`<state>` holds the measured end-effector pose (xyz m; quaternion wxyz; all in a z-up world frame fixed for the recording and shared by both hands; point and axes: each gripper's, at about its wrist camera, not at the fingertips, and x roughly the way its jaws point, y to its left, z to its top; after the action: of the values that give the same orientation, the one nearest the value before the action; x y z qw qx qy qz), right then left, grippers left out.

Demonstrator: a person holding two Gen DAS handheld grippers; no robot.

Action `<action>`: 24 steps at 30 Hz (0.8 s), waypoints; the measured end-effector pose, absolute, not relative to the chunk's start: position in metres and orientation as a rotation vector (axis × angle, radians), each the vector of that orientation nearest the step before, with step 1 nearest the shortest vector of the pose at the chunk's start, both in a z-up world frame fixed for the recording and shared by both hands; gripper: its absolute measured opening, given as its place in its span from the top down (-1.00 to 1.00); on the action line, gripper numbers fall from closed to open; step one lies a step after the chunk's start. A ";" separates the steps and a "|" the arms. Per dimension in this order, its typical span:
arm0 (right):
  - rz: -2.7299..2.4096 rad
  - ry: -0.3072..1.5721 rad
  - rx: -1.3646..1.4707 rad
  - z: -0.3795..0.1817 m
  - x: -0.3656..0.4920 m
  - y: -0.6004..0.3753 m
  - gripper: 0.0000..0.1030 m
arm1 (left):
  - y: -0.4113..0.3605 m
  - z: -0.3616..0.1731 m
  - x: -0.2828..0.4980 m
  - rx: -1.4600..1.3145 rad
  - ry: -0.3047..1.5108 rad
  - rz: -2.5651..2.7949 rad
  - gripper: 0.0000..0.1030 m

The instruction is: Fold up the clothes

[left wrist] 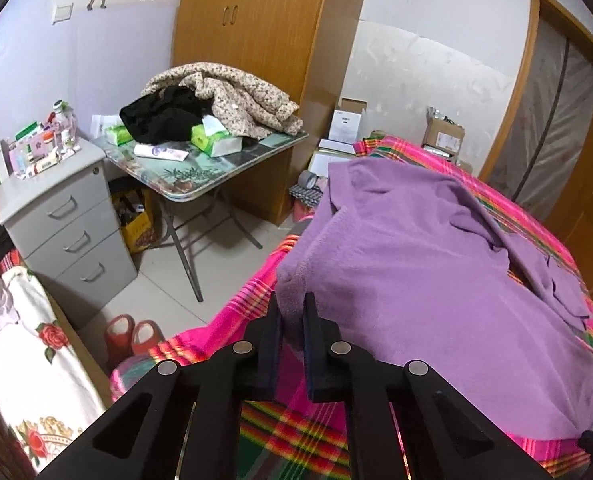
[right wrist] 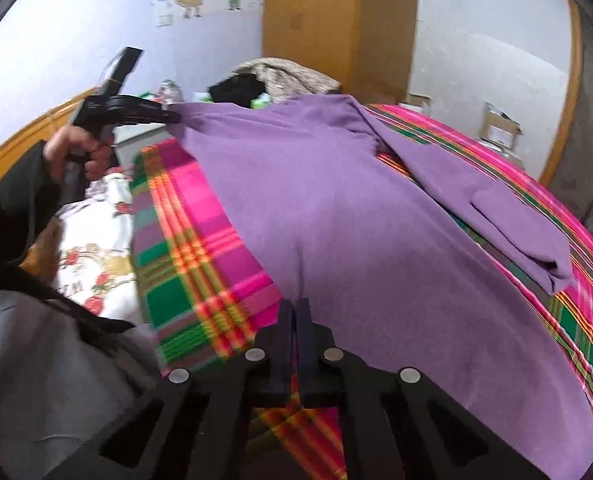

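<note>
Garment: a purple sweater (left wrist: 416, 272) lies spread across a pink, green and orange plaid blanket (left wrist: 296, 440) that covers the raised surface in the middle of the room.
Long axis: from the near edge by both grippers, the body runs away toward the far end of the blanket, in the direction of the wooden wardrobe (left wrist: 252, 20).
Sleeve: one purple sleeve (right wrist: 496, 208) lies out to the right of the body, angled toward the right edge of the blanket, its cuff end doubled over on the plaid.
Left gripper (left wrist: 292, 304): fingers closed on a thick bunched corner of the sweater at its left edge — fabric fills the gap between them. In the right wrist view the same tool (right wrist: 172, 117) holds that corner lifted clear of the blanket, so the cloth is pulled taut from it.
Left hand (right wrist: 76, 152): wrapped round the tool's handle, dark sleeve behind it.
Right gripper (right wrist: 295, 306): fingers pressed nearly together at the sweater's near edge, a thin fold of purple cloth pinched at the tips.
Image quality: right wrist view is motion-blurred; finer detail of the near hem cannot be made out.
Surroundings: folding table (left wrist: 200, 168) with heaped clothing and tissue packs, grey drawer cabinet (left wrist: 68, 232) beside it, red slippers (left wrist: 134, 334) on the tiled floor.
</note>
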<state>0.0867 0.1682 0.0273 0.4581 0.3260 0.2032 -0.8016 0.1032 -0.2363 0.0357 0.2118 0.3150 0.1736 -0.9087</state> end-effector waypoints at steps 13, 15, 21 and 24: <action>-1.865 0.425 0.833 0.025 0.089 0.182 1.00 | -0.260 0.019 0.111 0.950 0.511 -2.475 0.84; -1.849 0.402 0.828 0.028 0.090 0.184 0.99 | -0.260 0.022 0.111 0.940 0.501 -2.488 0.84; -1.925 0.388 0.865 0.020 0.078 0.190 0.98 | -0.263 0.006 0.105 1.026 0.540 -2.485 0.82; -1.964 0.343 0.823 0.031 0.076 0.199 0.93 | -0.264 0.007 0.110 1.022 0.572 -2.497 0.77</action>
<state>0.0763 0.1989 0.0308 0.4726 0.3362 0.1402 -0.8025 0.1105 -0.2640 0.0071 0.1909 0.3637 0.2036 -0.8888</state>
